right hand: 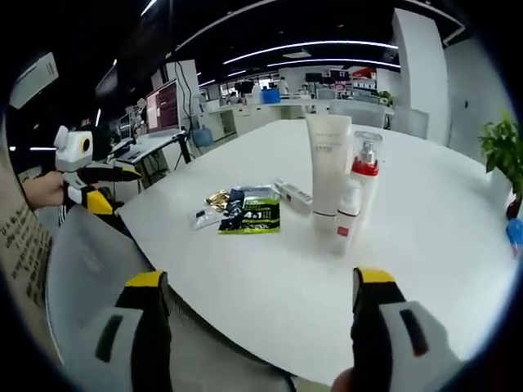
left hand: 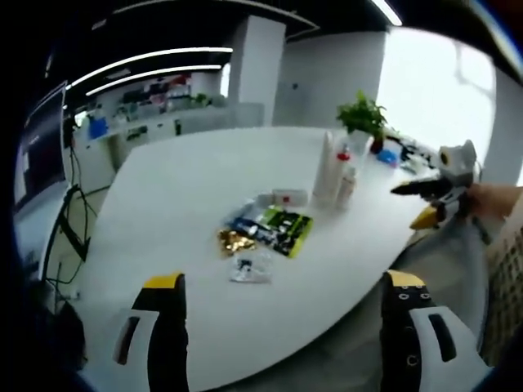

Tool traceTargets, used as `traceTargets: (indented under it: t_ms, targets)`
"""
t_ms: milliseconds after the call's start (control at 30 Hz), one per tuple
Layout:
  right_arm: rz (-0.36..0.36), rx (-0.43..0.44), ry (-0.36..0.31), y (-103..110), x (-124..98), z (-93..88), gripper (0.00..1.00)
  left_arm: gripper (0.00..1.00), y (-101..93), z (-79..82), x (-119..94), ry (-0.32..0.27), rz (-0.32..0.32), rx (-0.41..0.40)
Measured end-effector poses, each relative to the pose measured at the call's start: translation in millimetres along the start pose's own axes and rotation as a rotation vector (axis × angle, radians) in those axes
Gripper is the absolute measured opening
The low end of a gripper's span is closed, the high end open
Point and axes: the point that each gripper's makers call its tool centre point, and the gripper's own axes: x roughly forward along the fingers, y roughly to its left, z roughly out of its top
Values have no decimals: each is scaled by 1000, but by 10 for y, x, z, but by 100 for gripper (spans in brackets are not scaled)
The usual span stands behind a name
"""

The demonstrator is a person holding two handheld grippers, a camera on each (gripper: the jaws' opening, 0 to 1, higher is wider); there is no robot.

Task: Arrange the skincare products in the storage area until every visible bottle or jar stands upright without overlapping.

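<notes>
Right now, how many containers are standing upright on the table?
3, clustered together: a tall white tube, a red-collared pump bottle beside it, and a small white bottle in front. Another could hide behind them.

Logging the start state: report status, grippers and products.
Left gripper open, empty, short of the table. Right gripper open, empty. White tube and red-capped bottles upright, close together. Flat sachets beside them.

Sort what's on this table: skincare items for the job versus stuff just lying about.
Job:
tall white squeeze tube
clear pump bottle with red collar
small white bottle with red label

Lying about:
green-and-black sachet
gold foil packet
potted green plant
</notes>
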Motion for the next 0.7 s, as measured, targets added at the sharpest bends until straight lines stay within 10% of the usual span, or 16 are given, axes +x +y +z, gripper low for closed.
traceTargets:
  t_ms: [700]
  targets:
    - [103,-301,117,204,597,362,90,94,44,-56,9,13,6,26]
